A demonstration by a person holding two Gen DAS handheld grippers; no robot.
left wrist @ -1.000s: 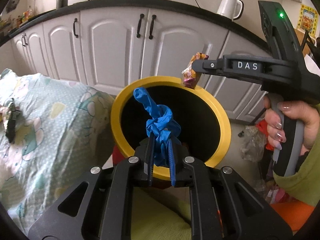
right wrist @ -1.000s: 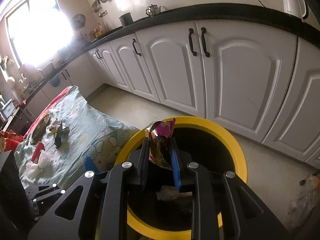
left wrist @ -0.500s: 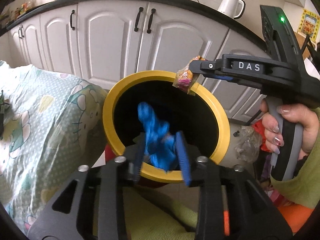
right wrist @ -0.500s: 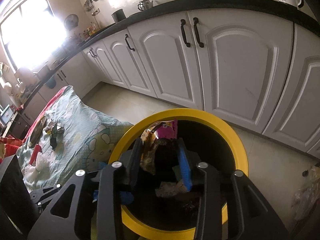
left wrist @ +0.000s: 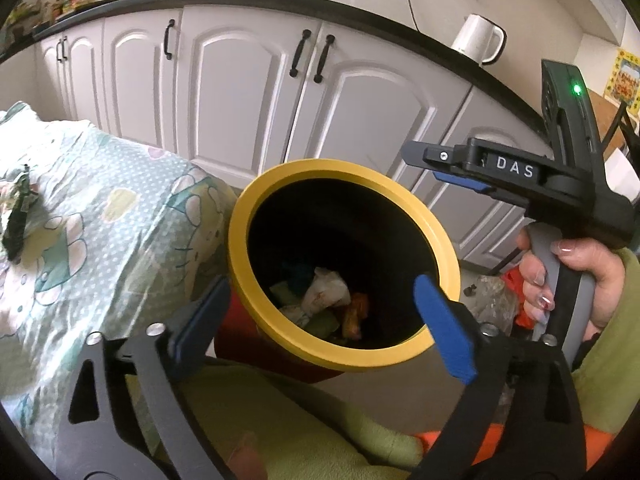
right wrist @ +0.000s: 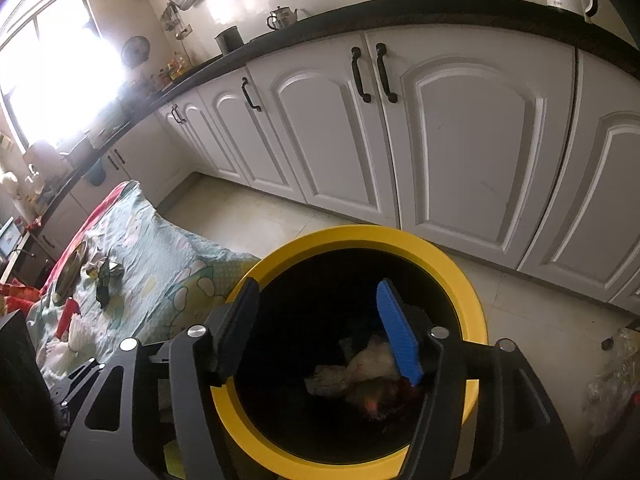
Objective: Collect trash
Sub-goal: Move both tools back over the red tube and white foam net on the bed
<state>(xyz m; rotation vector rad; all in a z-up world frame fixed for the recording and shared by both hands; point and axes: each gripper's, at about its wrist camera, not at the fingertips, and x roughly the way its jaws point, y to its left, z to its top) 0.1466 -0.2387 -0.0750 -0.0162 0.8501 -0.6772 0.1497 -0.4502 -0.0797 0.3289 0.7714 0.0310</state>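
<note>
A round bin with a yellow rim (left wrist: 436, 236) (right wrist: 472, 300) stands between the bed and the cabinets. Crumpled wrappers and paper (left wrist: 326, 286) (right wrist: 356, 368) lie at its bottom, with something blue among them. My left gripper (left wrist: 320, 312) is open and empty just over the bin's near rim. My right gripper (right wrist: 320, 316) is open and empty above the bin mouth; it also shows in the left wrist view (left wrist: 424, 160), over the bin's far right rim. More trash (right wrist: 105, 272) (left wrist: 18, 216) lies on the bed.
A bed with a patterned sheet (left wrist: 100, 216) (right wrist: 152, 264) is left of the bin. White cabinets (left wrist: 240, 92) (right wrist: 460, 140) run behind it. A clear plastic bag (left wrist: 492, 300) lies on the floor at right. A plate (right wrist: 72, 268) and a red item (right wrist: 64, 318) are on the bed.
Both grippers opened. The blue glove left my left gripper and the snack wrapper left my right gripper; both dropped into the bin.
</note>
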